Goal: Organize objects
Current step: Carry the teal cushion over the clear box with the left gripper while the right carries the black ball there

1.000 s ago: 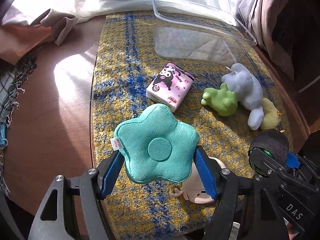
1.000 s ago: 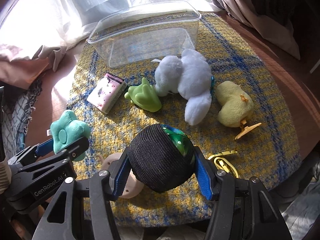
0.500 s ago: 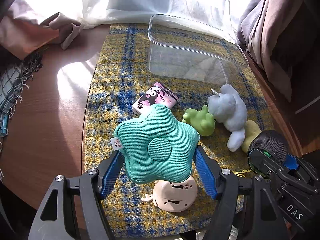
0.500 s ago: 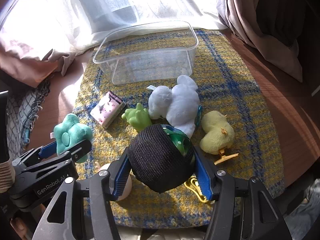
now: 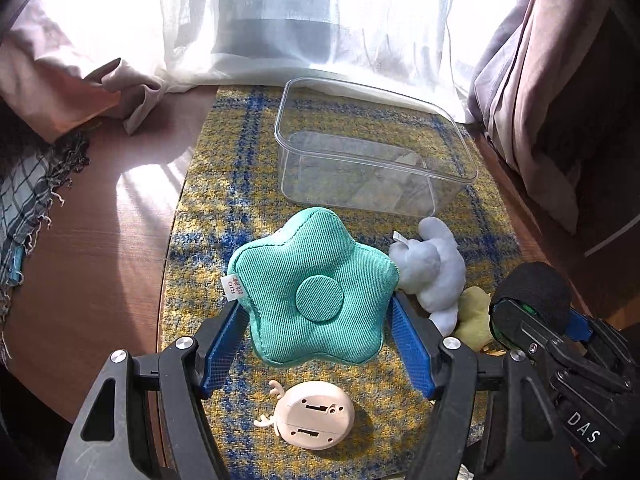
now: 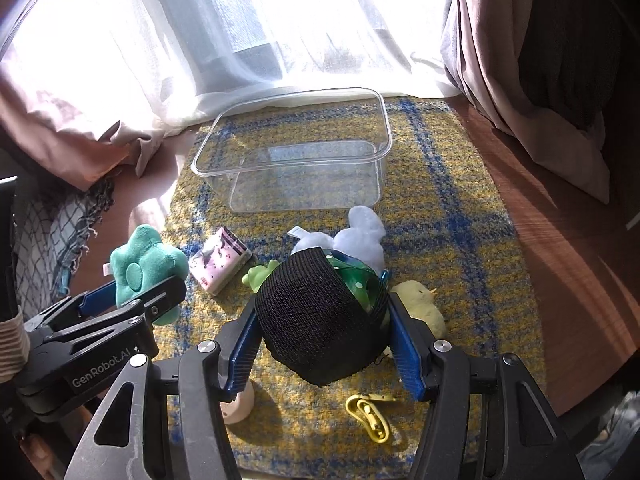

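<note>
Transport step: left gripper [image 5: 316, 316] pinches the star cushion [image 5: 314, 286]; right gripper [image 6: 322, 326] pinches the mesh-wrapped ball [image 6: 316, 316]. Both loads hang above the mat [image 6: 440, 208], short of the empty bin [image 6: 296, 152]. Next move, by judgement: advance over the rim, then spread fingers.

Sheer white curtain [image 6: 248, 40] behind; plaid scarf [image 5: 24, 196] at left.
</note>
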